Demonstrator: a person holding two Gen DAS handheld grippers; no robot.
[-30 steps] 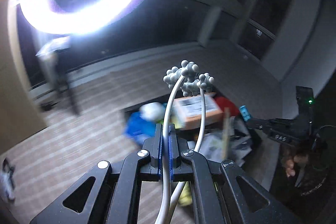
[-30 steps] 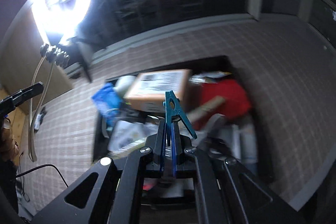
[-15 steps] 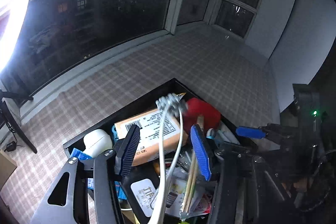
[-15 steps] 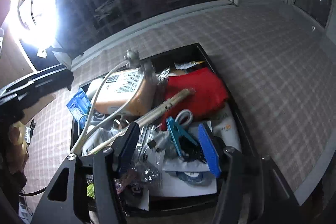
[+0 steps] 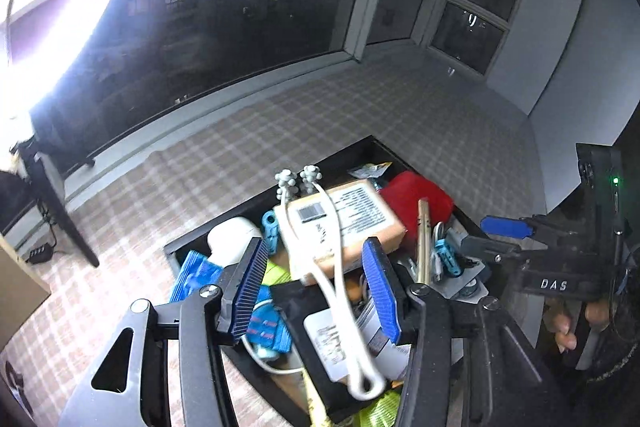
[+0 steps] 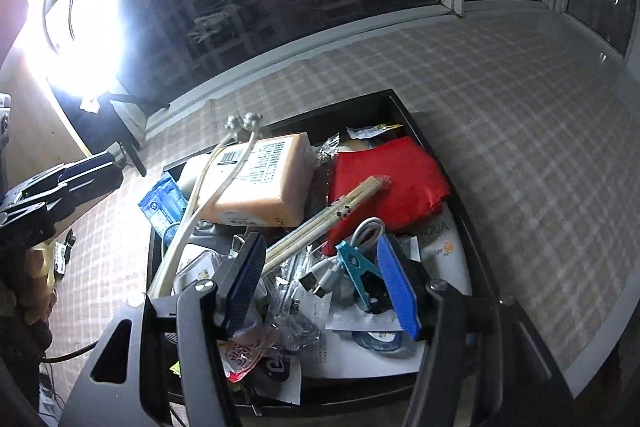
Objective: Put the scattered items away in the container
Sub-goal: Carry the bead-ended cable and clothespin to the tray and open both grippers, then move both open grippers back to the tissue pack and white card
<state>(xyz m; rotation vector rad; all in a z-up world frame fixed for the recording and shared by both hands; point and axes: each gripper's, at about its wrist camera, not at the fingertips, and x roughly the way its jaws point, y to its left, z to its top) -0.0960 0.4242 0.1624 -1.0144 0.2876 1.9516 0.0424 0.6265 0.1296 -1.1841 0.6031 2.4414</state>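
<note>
The black box [image 6: 404, 111] on the checked table is heaped with items. A white wire massager [image 5: 298, 179] with knobbed tips lies across an orange packet [image 5: 352, 223] on the heap. It runs through the gap of my left gripper [image 5: 315, 245], whose jaws are closing, and neither pad presses on it. My right gripper [image 6: 320, 241] stands open above the near part of the box. A teal clip [image 6: 356, 267] lies loose on the pile just inside its right pad. The massager [image 6: 242, 123] also shows in the right wrist view.
A red cloth [image 6: 392, 179], chopsticks [image 6: 320, 227], a white cable and several packets fill the box. A bright ring light [image 6: 76, 27] stands at the far left before dark windows. The checked tablecloth [image 6: 540, 147] runs right of the box to the table edge.
Both grippers went from shut to open. The massager left my left gripper and the teal clip left my right one; both now lie in the box. My left gripper came closer over the box.
</note>
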